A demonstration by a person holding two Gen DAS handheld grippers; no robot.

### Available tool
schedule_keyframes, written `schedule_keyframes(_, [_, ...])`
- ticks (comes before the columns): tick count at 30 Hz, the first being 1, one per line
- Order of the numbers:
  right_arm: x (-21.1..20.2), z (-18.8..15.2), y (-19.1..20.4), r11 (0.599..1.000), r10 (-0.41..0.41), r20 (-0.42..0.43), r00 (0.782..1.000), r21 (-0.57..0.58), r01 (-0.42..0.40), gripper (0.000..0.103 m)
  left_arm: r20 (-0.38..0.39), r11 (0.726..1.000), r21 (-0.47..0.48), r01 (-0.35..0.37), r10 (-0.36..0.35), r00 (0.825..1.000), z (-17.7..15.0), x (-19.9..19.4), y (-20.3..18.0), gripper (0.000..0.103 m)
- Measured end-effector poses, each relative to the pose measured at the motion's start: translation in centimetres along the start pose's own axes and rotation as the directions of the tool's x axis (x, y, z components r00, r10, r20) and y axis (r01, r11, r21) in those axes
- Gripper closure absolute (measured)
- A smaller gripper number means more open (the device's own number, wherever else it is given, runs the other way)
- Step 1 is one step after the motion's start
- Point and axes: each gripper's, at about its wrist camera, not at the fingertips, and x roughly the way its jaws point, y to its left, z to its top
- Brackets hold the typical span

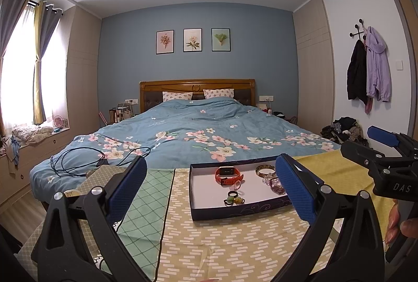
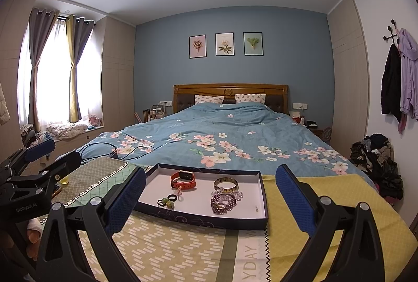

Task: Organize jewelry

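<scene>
The jewelry [image 2: 224, 199] is seen gathered inside the shallow box [image 2: 262, 193] on the table [image 2: 167, 250], both tools [image 1: 211, 185] [image 2: 210, 193] spread wide and empty before it, so either sorting or completion is fitted.

Open tray [image 2: 262, 193]; clear space above jewelry [image 2: 223, 199].

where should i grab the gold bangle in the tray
Take the gold bangle by its near rim, coming from above with one of the fingers inside the hoop and one outside. It lies flat on the tray floor, so its sides offer little to pinch, and the purple beaded bracelets crowd its front.
</scene>
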Motion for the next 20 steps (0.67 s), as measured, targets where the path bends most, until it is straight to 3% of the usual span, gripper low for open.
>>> schedule_keyframes(12, [0.2,0.0,0.1,1.0,0.0,-0.008,1.0,-0.002,0.0,0.007,0.005,1.0,0.002,0.01,-0.01,1.0,0.0,0.2,0.0,0.006])
schedule_keyframes(20, [1.9,-1.1,-0.6,1.0,-0.014,-0.092,0.996,-0.01,0.014,0.007,-0.15,1.0,-0.028,0.007,-0.011,0.989,-1.5,3.7,1.0,0.006])
